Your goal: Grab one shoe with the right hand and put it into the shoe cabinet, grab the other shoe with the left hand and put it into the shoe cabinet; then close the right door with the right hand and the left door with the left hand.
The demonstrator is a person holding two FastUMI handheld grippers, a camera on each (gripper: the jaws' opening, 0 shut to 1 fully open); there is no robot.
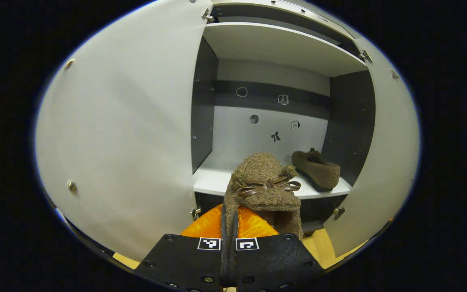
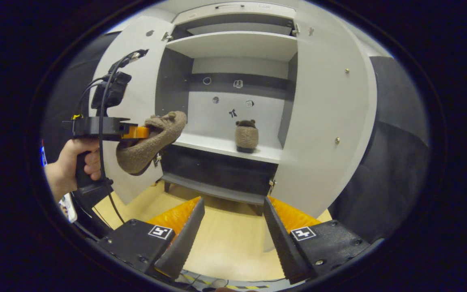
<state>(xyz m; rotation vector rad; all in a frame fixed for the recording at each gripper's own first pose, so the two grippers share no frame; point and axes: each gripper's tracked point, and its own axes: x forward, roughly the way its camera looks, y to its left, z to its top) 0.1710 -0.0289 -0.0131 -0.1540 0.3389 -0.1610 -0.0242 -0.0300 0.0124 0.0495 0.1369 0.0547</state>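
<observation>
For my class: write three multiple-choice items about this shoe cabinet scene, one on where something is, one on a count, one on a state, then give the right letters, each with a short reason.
1. Where is the shoe that has already been put away?
A. on the floor
B. on the cabinet's middle shelf, right part
C. on the top shelf

2. How many brown fuzzy shoes can be seen?
A. one
B. two
C. three

3. How do the right gripper's fingers stand?
A. spread apart, empty
B. closed on a shoe
C. closed on a door

Answers:
1 B: the placed shoe rests on the middle shelf near the right wall.
2 B: besides it, the held shoe hangs from the left gripper, pinched at its rim.
3 A: the right gripper shows bare floor between its fingers.
</observation>
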